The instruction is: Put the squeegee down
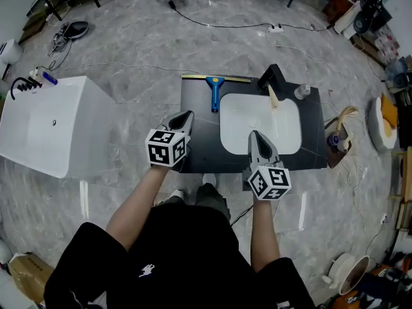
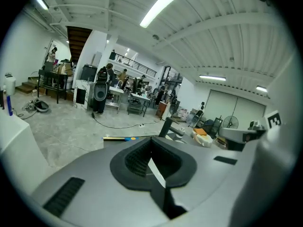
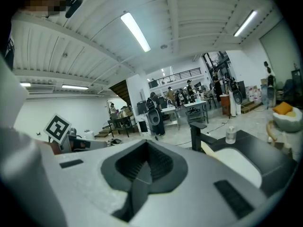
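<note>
Squeegee [image 1: 214, 90] lay flat at the far edge of the black countertop [image 1: 196, 140], blue handle pointing toward the person, blade along the back edge, just left of the white basin [image 1: 226, 118]. Neither tool touched it.

Left gripper [image 1: 187, 116] hung over the counter's near left part, well short of the squeegee; jaws pressed together, nothing between them. Right gripper [image 1: 254, 136] hung over the basin's near side, jaws likewise together and empty.

Black faucet [image 1: 273, 77] stood behind the basin, a small clear bottle [image 1: 302, 92] beside it. White tub [image 1: 51, 127] sat on the floor to the left.
</note>
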Demonstrator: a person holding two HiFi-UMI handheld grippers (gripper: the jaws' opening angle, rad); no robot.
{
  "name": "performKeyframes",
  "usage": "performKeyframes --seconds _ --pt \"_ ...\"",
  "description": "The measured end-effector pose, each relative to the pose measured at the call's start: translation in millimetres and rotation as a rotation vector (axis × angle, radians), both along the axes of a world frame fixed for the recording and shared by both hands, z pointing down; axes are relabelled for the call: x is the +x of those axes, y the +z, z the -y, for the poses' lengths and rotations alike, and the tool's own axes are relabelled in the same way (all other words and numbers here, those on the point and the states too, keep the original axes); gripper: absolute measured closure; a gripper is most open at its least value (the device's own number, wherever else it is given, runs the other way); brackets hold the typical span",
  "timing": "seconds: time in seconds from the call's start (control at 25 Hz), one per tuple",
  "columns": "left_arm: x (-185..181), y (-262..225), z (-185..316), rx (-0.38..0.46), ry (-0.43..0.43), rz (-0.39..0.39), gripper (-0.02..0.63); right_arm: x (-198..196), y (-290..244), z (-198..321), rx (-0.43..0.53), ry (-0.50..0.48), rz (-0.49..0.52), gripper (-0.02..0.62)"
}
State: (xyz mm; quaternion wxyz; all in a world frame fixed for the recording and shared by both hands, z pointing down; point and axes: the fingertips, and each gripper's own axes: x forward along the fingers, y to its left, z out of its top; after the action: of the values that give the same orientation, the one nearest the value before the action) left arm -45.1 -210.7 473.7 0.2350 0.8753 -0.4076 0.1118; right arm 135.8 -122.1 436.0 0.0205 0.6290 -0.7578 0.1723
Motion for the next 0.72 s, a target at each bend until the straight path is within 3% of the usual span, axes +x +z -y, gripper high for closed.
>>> performKeyframes --seconds 0.4,0.72 --pt "-79 -40 -48 0.175 0.083 0.069 0.603 -55 -34 -69 0.039 0.096 -0.025 0.594" --pt "-108 -67 -85 0.288 0.171 0.065 0.603 -87 -67 -118 0.084 0.136 -0.072 0.594"
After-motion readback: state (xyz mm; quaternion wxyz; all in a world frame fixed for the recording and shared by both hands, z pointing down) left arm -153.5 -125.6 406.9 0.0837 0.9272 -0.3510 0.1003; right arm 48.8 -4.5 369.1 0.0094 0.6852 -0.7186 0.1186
